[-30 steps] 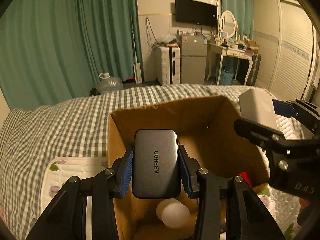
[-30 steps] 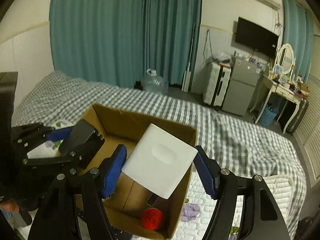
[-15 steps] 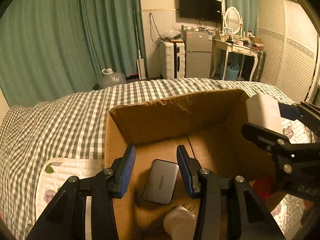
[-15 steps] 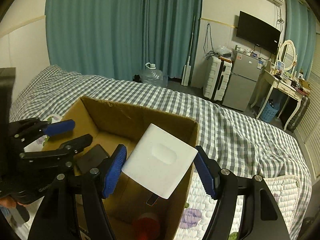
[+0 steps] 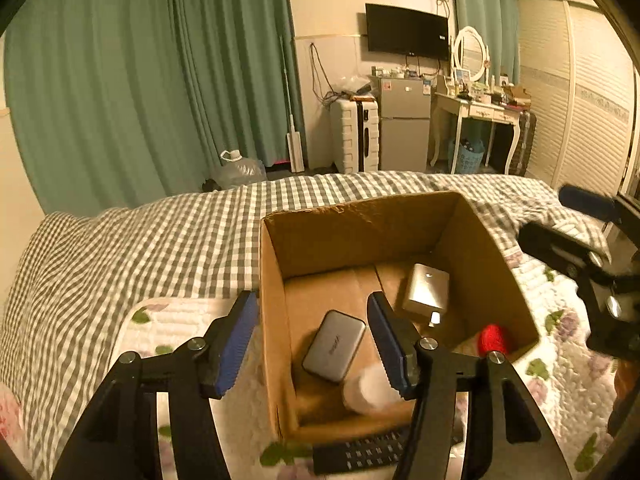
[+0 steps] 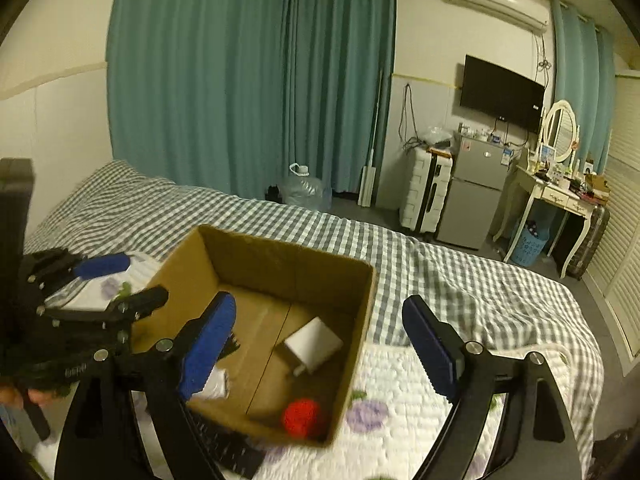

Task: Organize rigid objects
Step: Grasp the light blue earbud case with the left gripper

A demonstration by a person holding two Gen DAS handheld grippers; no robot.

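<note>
An open cardboard box (image 5: 272, 320) (image 6: 360, 320) stands on the bed. Inside lie a grey power bank (image 5: 334, 346), a white charger block (image 5: 426, 288) (image 6: 314, 342), a red ball (image 5: 494, 338) (image 6: 302, 418) and a white round object (image 5: 370, 392). My left gripper (image 5: 312, 338) is open and empty, above the box's near left corner. My right gripper (image 6: 316, 342) is open and empty, above the box's right side; it also shows in the left wrist view (image 5: 580, 232).
A black remote (image 5: 360, 454) (image 6: 228, 448) lies on the floral quilt (image 6: 400, 392) in front of the box. The checked bedspread (image 5: 140, 248) stretches beyond it. A suitcase (image 5: 354, 134), a fridge (image 5: 404, 128) and a dressing table (image 5: 480, 112) stand by the far wall.
My left gripper let the power bank drop into the box. My right gripper then opened and let the white charger fall in. Both grippers have lifted up and back.
</note>
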